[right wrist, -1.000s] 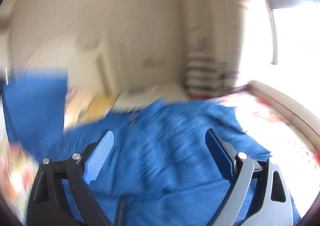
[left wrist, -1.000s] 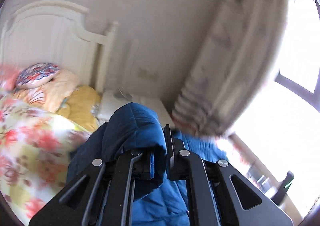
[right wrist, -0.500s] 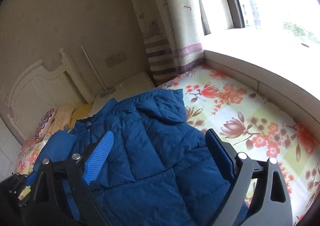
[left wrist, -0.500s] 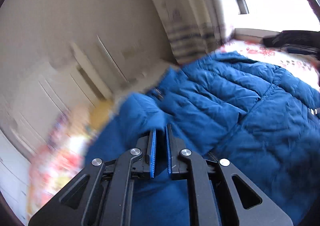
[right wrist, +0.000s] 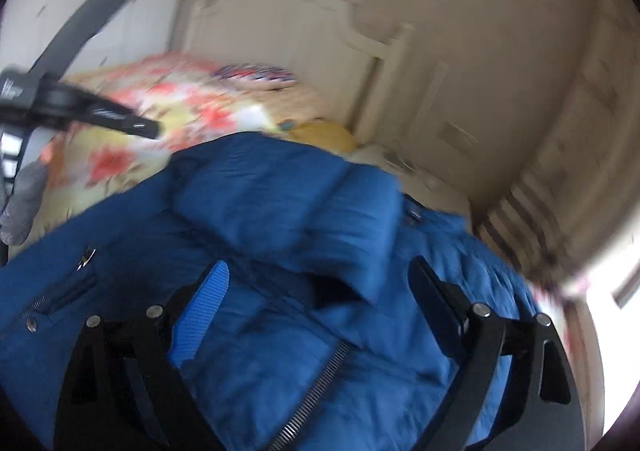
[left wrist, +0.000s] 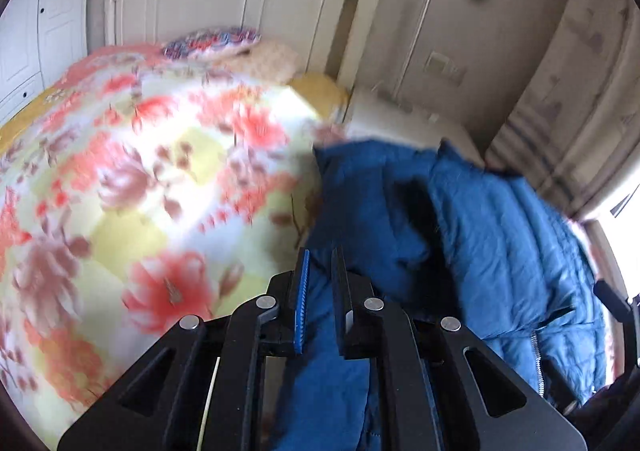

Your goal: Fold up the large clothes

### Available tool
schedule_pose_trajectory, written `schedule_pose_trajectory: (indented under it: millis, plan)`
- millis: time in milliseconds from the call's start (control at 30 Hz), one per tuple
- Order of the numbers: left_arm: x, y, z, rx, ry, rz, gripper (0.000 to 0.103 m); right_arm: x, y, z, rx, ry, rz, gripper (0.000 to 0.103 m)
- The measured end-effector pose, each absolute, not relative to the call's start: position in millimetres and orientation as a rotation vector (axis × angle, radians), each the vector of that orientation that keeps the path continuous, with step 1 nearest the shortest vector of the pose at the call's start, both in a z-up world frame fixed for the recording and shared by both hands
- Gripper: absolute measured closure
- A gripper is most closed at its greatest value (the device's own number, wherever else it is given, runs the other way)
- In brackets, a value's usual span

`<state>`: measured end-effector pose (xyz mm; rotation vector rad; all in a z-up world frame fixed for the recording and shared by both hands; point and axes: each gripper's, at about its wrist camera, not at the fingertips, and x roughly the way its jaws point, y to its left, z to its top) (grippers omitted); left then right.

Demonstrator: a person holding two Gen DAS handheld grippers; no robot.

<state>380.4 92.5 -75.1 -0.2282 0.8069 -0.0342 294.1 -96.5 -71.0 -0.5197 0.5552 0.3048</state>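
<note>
**Jacket running away to the right of your left tongs**

Left wrist view: your left tongs [left wrist: 320, 283] are pinching a fold of the blue jacket [left wrist: 500, 235], jaws nearly together. The jacket is stretching up and to the right across the bed [left wrist: 132, 179], so the flowered cover is lying bare to the left.

Right wrist view: your right tongs [right wrist: 320, 291] are hanging wide and gripping nothing, directly above the jacket [right wrist: 280, 211], its zip [right wrist: 316, 387] running diagonally between the jaws. This hand is nearer the jacket's loose bulk.
</note>
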Motion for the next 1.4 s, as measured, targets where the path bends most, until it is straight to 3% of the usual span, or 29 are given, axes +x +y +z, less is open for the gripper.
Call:
schedule_pose_trajectory:
  millis: [100, 200, 300, 333, 400, 500, 567, 667, 800, 900, 967, 1000, 1067, 1233, 1300, 1400]
  plan:
    - [385, 90, -93, -0.244, 0.817, -0.028, 0.094, 310, -63, -83, -0.632, 0.554, 0.330, 0.016]
    - [380, 83, -108, -0.172, 0.817, -0.018, 0.094, 334, -44, -96, -0.704, 0.584, 0.325, 0.028]
    - [377, 86, -114, -0.175, 0.817, -0.026, 0.094, 343, -56, -85, -0.585, 0.604, 0.427, 0.065]
    - [376, 87, -114, -0.178, 0.811, -0.027, 0.094, 345, -70, -73, -0.471, 0.599, 0.455, 0.074]
    - [374, 87, -112, -0.172, 0.798, -0.018, 0.094, 348, -119, -43, -0.174, 0.538, 0.441, 0.082]
    - [373, 81, -112, -0.137, 0.788, -0.015, 0.094, 343, -225, -22, 0.341, 0.445, 0.335, 0.083]
    - [371, 76, -110, -0.109, 0.775, -0.013, 0.094, 335, -298, -39, 0.630, 0.427, 0.204, 0.083]
    - [371, 69, -109, -0.075, 0.769, -0.014, 0.094, 332, -352, -76, 0.755, 0.519, 0.052, 0.077]
    - [370, 64, -109, -0.050, 0.771, -0.010, 0.094, 332, -370, -116, 0.850, 0.638, 0.043, 0.040]
    - [371, 64, -110, -0.046, 0.777, -0.002, 0.094, 332, -366, -122, 0.861, 0.641, 0.052, 0.039]
    - [371, 63, -111, -0.034, 0.778, 0.007, 0.094, 333, -364, -122, 0.845, 0.649, 0.051, 0.047]
    - [371, 62, -111, -0.028, 0.778, 0.010, 0.094, 329, -369, -123, 0.824, 0.661, 0.051, 0.074]
    - [371, 60, -111, -0.016, 0.780, 0.015, 0.094, 321, -364, -112, 0.805, 0.624, 0.073, 0.084]
    - [373, 59, -113, -0.011, 0.792, 0.020, 0.094, 291, -361, -84, 0.729, 0.539, 0.099, 0.086]
    - [373, 59, -113, -0.011, 0.792, 0.021, 0.094, 290, -364, -95, 0.713, 0.601, 0.047, 0.086]
    - [373, 58, -113, -0.006, 0.788, 0.021, 0.094, 295, -373, -125, 0.750, 0.731, -0.023, 0.077]
